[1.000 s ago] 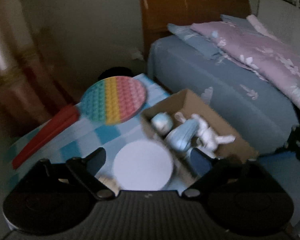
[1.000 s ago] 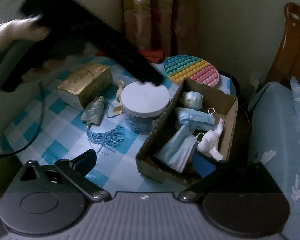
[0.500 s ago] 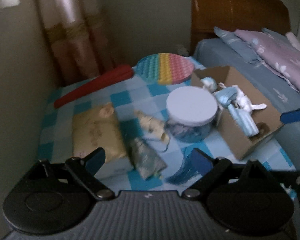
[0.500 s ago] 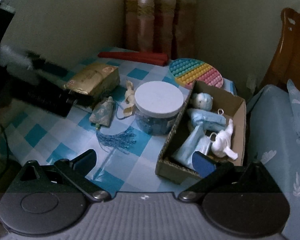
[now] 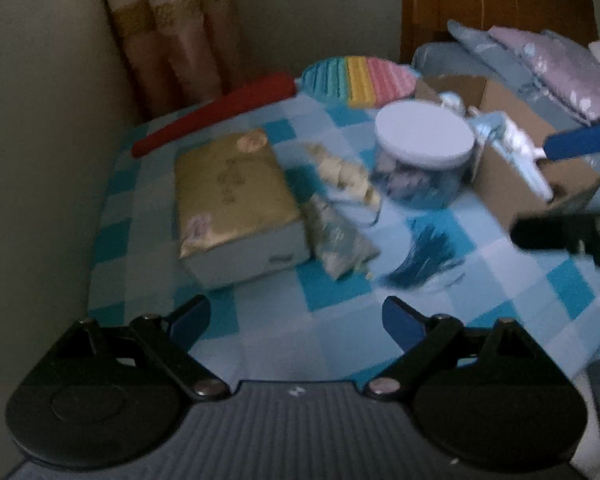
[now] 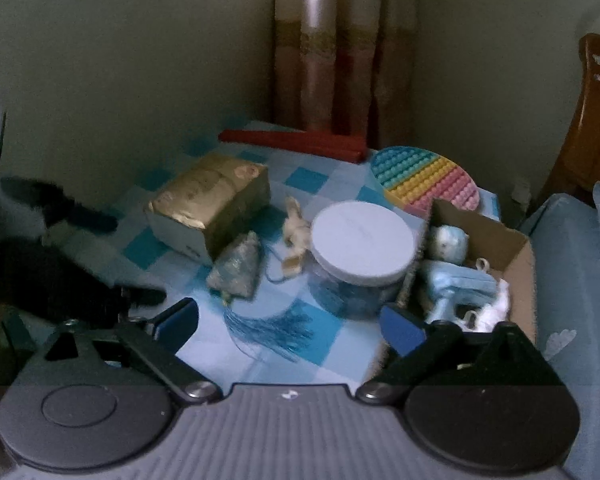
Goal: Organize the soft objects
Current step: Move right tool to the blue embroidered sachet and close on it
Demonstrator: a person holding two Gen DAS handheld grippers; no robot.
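A patterned sachet (image 5: 340,240) (image 6: 236,272) with a blue tassel (image 5: 424,256) (image 6: 272,326) lies mid-table beside a small cream soft toy (image 5: 344,172) (image 6: 294,232). At the right, a cardboard box (image 5: 516,184) (image 6: 520,248) holds face masks (image 6: 456,284) and small plush toys (image 6: 448,240). My left gripper (image 5: 296,318) hovers open over the near cloth, with nothing between its fingers. My right gripper (image 6: 290,322) hangs above the tassel with its jaws closing, and grips nothing. Its blue pad (image 5: 576,144) shows over the box in the left wrist view.
A gold tissue pack (image 5: 232,196) (image 6: 212,204) lies left of the sachet. A white-lidded jar (image 5: 424,156) (image 6: 360,256) stands between the sachet and the box. At the back are a rainbow bubble mat (image 5: 360,80) (image 6: 428,180) and a red roll (image 5: 216,112) (image 6: 296,142). A bed (image 6: 572,264) borders the right side.
The left gripper has swung away from the jar and box to the table's left, lower and facing the tissue pack. The right gripper has edged closer to the tassel and its jaws have narrowed slightly.
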